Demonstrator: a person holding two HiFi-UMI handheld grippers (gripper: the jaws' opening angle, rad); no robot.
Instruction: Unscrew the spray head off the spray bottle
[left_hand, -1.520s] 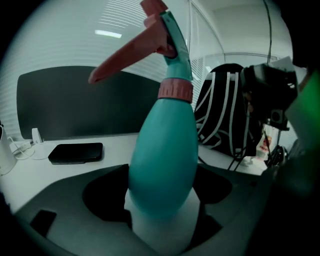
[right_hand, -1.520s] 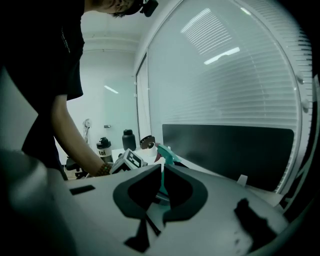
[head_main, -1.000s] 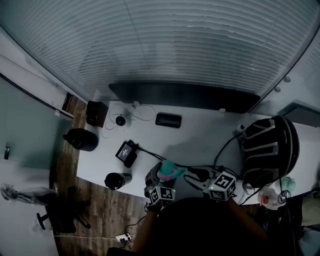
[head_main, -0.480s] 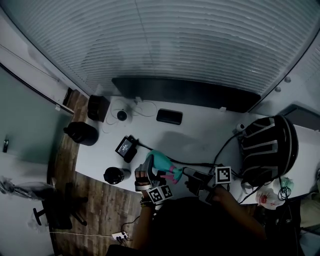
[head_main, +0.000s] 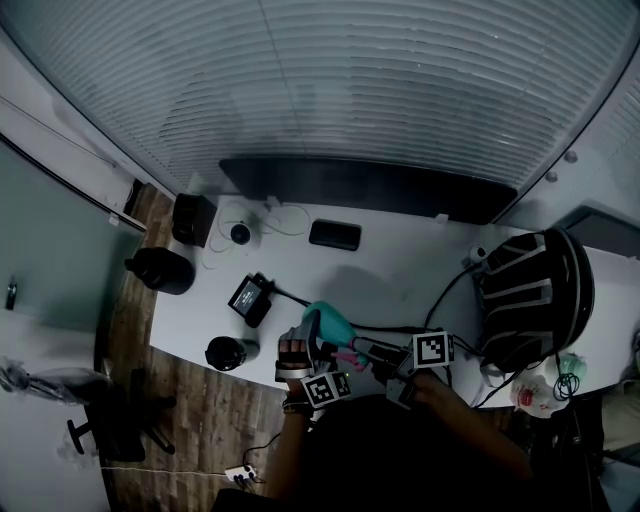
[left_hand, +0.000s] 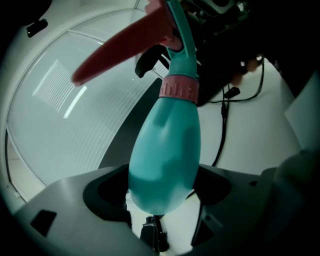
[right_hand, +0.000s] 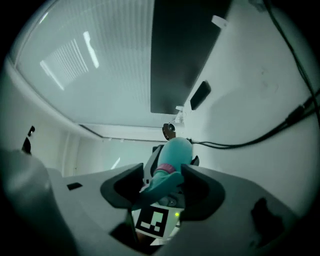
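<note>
A teal spray bottle (head_main: 325, 322) with a pink collar (left_hand: 178, 89) and pink trigger (left_hand: 120, 52) is held above the white table's front edge. My left gripper (left_hand: 162, 195) is shut on the bottle's fat body (left_hand: 165, 160). The bottle lies tilted, its head pointing toward my right gripper (head_main: 400, 362). In the right gripper view the spray head (right_hand: 156, 186) sits between the jaws of my right gripper (right_hand: 162, 185), which press on both its sides, with the teal body (right_hand: 175, 152) beyond it. The nozzle tip is hidden.
On the white table (head_main: 400, 260) lie a black phone (head_main: 335, 235), a small dark device (head_main: 248, 298), cables (head_main: 420, 325) and a black-and-white backpack (head_main: 530, 300). A dark cup (head_main: 225, 352) stands at the front left edge. A long dark panel (head_main: 360, 185) lines the back.
The bottle has tipped from upright toward the right. My right gripper, nearly shut and apart from it before, has come in and taken the spray head between its jaws.
</note>
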